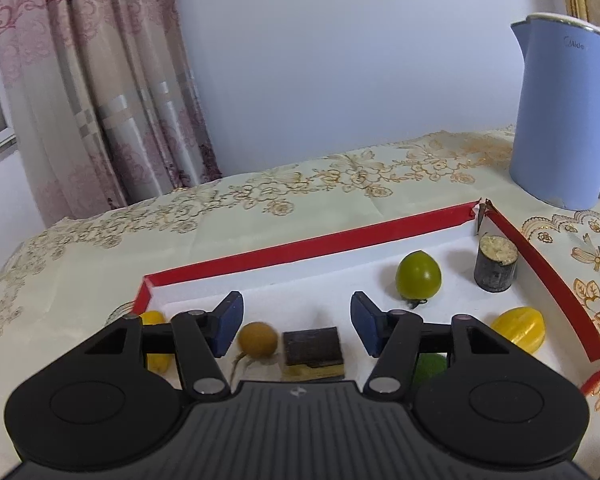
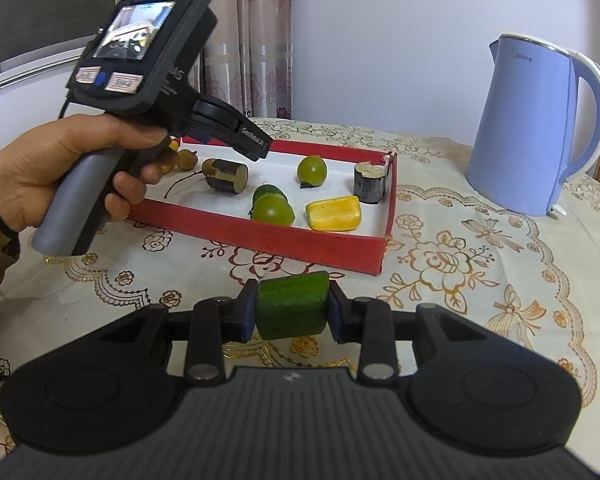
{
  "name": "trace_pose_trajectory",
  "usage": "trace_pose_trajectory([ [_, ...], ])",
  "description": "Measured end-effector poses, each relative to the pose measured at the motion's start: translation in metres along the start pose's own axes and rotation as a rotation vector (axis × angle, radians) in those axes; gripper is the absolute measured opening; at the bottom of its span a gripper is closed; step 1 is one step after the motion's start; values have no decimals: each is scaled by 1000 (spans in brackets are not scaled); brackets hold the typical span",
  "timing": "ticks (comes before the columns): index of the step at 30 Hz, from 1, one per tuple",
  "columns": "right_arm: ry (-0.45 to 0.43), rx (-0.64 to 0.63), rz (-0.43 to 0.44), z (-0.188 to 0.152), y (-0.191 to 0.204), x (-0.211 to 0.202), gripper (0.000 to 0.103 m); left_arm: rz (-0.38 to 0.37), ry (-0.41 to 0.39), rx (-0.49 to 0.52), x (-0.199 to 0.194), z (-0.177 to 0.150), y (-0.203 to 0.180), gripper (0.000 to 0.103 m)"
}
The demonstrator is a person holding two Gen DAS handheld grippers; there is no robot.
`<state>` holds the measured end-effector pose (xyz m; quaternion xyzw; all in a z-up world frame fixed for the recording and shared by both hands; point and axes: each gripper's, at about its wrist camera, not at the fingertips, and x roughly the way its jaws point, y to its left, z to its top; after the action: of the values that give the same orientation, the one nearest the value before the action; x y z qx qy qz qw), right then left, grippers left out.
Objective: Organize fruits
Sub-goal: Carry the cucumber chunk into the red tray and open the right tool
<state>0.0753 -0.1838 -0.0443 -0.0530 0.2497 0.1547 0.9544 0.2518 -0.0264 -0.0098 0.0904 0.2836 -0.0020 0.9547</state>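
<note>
My left gripper (image 1: 297,326) hangs open over the left part of a red-rimmed tray (image 1: 300,246) lined in white. Below the gap between its blue pads (image 1: 228,326) lies a dark cylinder piece (image 1: 312,350) on its side; neither pad touches it. A round tan fruit (image 1: 257,339) with a stalk sits beside it. Further right are a green fruit (image 1: 418,279), an upright dark cylinder (image 1: 495,264) and a yellow fruit (image 1: 519,327). My right gripper (image 2: 292,312) is shut on a green fruit chunk (image 2: 292,306), held above the tablecloth in front of the tray (image 2: 260,236).
A blue kettle (image 2: 536,128) stands on the embroidered tablecloth (image 2: 460,264) right of the tray. A person's hand (image 2: 60,168) holds the left gripper's grey handle (image 2: 72,200) at the tray's left end. A curtain (image 1: 100,80) and wall lie behind the table.
</note>
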Motion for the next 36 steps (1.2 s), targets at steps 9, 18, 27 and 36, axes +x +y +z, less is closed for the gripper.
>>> trace_pose_trajectory([
  [9,-52,-33,6,35,-8,10,33,135,-51,-65,-63,-42,30,83],
  [18,-57,34,23,78,-24,66,33,160,-99,-179,-94,-76,51,93],
  [27,-31,64,-18,95,-29,114,33,130,-82,-185,-84,-85,52,95],
  [36,-17,79,-51,95,-31,138,33,134,-80,-203,-83,-86,57,98],
])
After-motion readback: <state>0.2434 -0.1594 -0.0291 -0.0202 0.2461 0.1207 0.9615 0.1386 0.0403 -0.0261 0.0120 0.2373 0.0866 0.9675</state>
